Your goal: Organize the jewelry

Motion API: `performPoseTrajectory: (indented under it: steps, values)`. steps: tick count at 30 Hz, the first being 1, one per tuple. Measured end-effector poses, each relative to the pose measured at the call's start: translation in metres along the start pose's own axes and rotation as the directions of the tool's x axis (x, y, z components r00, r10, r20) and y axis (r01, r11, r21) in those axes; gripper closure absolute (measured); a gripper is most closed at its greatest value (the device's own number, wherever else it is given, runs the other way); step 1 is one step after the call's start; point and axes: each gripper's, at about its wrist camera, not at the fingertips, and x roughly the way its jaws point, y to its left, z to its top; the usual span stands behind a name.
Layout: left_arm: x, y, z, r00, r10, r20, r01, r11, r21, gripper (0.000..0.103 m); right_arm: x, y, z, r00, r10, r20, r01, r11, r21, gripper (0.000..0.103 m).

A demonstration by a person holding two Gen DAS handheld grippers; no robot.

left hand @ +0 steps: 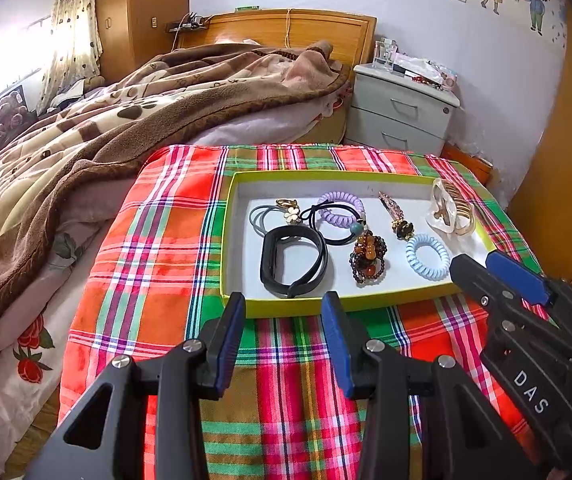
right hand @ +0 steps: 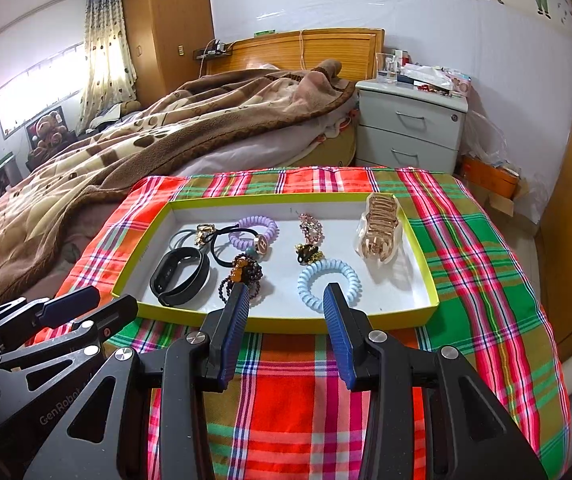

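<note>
All the jewelry sits inside the tray [right hand: 426, 280]. The left gripper [left hand: 282, 304] and right gripper [right hand: 286, 298] hang at its near edge, wide open, holding nothing. To go well, I think: pick one piece, like the blue coil band [right hand: 328, 284], and lift slowly.

White capital letters "DAS" stood on the black plastic body of the right gripper [left hand: 482, 266], seen from the left wrist camera at the right edge. On the black body of the left gripper [right hand: 86, 308], seen from the right wrist camera, pale lettering read "GenRobo", the rest hidden behind the near finger. A round brown-and-gold charm [right hand: 262, 244] in the yellow-rimmed white tray [right hand: 286, 322] bore an "H".
</note>
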Motion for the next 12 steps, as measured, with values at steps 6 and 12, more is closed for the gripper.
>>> performPoseTrajectory:
  steps: [6,12]
  values:
    - [0.0000,0.0009,0.0004,1.000,0.001,-0.001,-0.001,1.000,-0.004,0.062,-0.0002,-0.0014,-0.0011,1.000,-0.001,-0.001,0.001,1.000,0.002,0.063]
    - [0.0010,0.0013,0.0008,1.000,0.006,-0.005,-0.006,1.000,-0.012,0.062,-0.0004,-0.0016,-0.0013,1.000,-0.001,-0.002,0.001,1.000,0.001,0.063]
